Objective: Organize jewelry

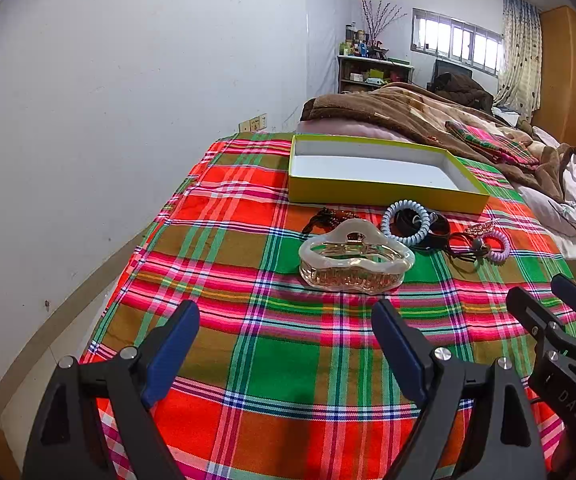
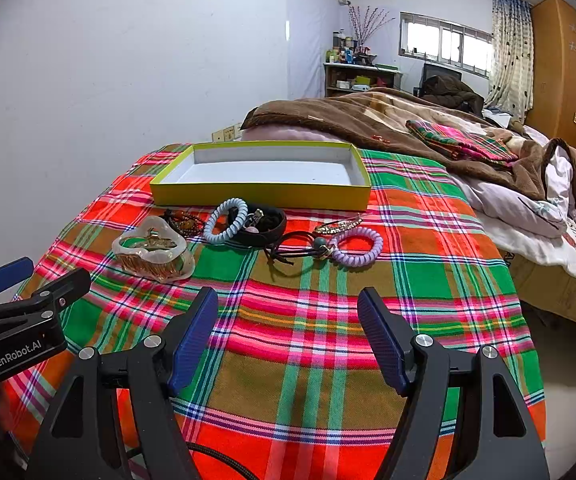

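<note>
Presently both tools hover low over a plaid cloth (image 2: 307,320) spread on the bed, nothing held in either. Left hand-held gripper (image 1: 286,320): jaws spread wide, blue pads apart, empty. Right hand-held gripper (image 2: 288,312): likewise spread wide and empty. Each shows at the edge of the other's view, side by side, apart.

Jewelry and hair pieces lie in a loose row on the cloth, between the grippers and a shallow yellow-green box (image 2: 264,196) with a white, bare interior.
- Clear hair claw clip (image 1: 355,258), nearest item to the left gripper, teeth facing the camera.
- Dark beaded piece (image 2: 184,222) just behind the clip, detail too small to tell.
- Pale blue coil hair tie (image 2: 226,220), overlapping a black band (image 2: 272,228).
- Black elastic tie (image 2: 288,250) with a bead, touching a lilac coil hair tie (image 2: 355,246).
- Gold-toned hair clip (image 2: 337,224) just behind the lilac coil.

All pieces rest outside the box, near its front wall. A brown blanket (image 2: 367,116) is heaped on the bed beyond the box.
</note>
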`<state>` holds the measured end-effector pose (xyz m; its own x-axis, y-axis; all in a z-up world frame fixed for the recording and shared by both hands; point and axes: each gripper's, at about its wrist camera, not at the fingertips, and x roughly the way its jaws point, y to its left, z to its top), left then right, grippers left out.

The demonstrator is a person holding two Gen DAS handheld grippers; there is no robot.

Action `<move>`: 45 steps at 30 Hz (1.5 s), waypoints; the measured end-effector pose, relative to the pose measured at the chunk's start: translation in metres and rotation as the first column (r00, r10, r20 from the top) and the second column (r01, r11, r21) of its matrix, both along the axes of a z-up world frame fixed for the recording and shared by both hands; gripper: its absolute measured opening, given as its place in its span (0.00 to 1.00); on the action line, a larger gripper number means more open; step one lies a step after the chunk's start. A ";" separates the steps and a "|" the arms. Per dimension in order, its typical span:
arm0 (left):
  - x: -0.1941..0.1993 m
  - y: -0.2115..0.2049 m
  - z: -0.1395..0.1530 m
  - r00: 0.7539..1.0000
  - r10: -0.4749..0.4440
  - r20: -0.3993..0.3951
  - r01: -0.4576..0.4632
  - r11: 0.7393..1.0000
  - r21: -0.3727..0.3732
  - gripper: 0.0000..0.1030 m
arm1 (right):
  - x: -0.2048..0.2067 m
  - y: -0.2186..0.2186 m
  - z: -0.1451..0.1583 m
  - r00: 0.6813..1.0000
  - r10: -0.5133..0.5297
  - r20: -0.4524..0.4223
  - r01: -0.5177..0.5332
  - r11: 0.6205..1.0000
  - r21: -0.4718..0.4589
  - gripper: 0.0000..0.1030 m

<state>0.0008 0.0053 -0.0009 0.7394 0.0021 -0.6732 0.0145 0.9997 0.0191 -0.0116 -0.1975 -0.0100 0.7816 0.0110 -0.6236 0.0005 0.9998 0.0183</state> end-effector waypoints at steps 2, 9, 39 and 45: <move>0.000 0.000 0.000 1.000 0.000 0.000 0.000 1.000 0.000 0.87 | 0.000 0.000 0.000 1.000 0.000 0.001 0.000 1.000 0.001 0.70; 0.000 0.000 0.000 1.000 0.002 -0.001 -0.002 1.000 0.000 0.87 | 0.000 0.000 0.000 1.000 -0.002 0.001 0.002 1.000 0.000 0.70; 0.016 0.011 -0.001 0.996 -0.074 -0.049 0.067 0.991 -0.116 0.87 | 0.009 -0.015 0.004 1.000 0.025 0.014 -0.025 0.999 0.032 0.70; 0.044 0.018 -0.003 0.988 -0.102 -0.115 0.085 0.986 -0.143 0.85 | 0.029 -0.027 0.007 1.000 0.025 0.008 -0.025 0.999 0.030 0.70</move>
